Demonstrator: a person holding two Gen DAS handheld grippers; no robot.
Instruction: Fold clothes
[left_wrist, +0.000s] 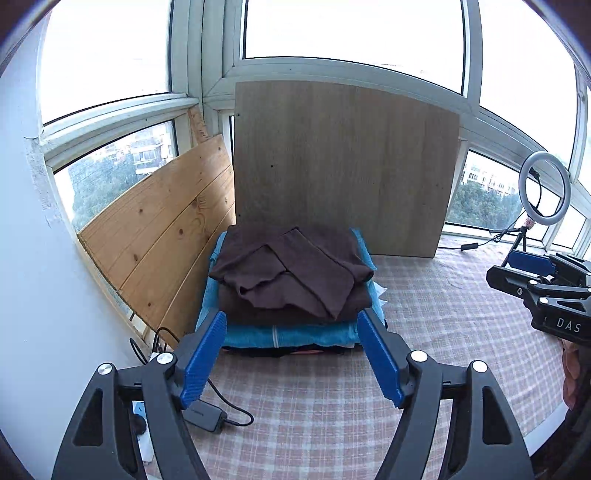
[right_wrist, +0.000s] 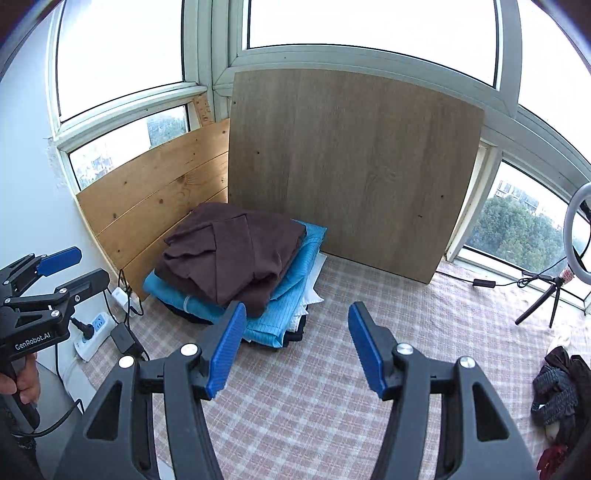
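At the back left corner of the checked cloth (right_wrist: 314, 387), a stack of folded clothes sits close to two wooden boards. On top lies a dark brown garment (left_wrist: 288, 273), folded but a bit lumpy. Under it is a blue garment (left_wrist: 291, 334), and under that peek out something white (right_wrist: 312, 284) and something dark that is too hidden to name. The stack's far side is just beside the tall grey-brown board (left_wrist: 343, 166), and its left side is beside the yellow pine board (left_wrist: 162, 240). Both boards lean on the window frame.

The left gripper (left_wrist: 291, 354) hangs low over the cloth, right in front of the stack. Its blue fingers (left_wrist: 205, 362) are spread wide apart with nothing between them, and their tips reach the stack's front edge in the left wrist view. The right gripper (right_wrist: 297, 347) hangs to the right of the stack, over bare cloth. Its jaws are wide apart too, and hold nothing.

A hand (right_wrist: 22, 380) grips the left gripper's handle. Along the left edge of the cloth lie a white power strip (right_wrist: 92, 332) and a black charger (right_wrist: 123, 338) with cables. A ring light (left_wrist: 545, 188) on a small tripod stands at the far right by the window. Near the right edge is a heap of dark clothes (right_wrist: 557, 391), not folded.
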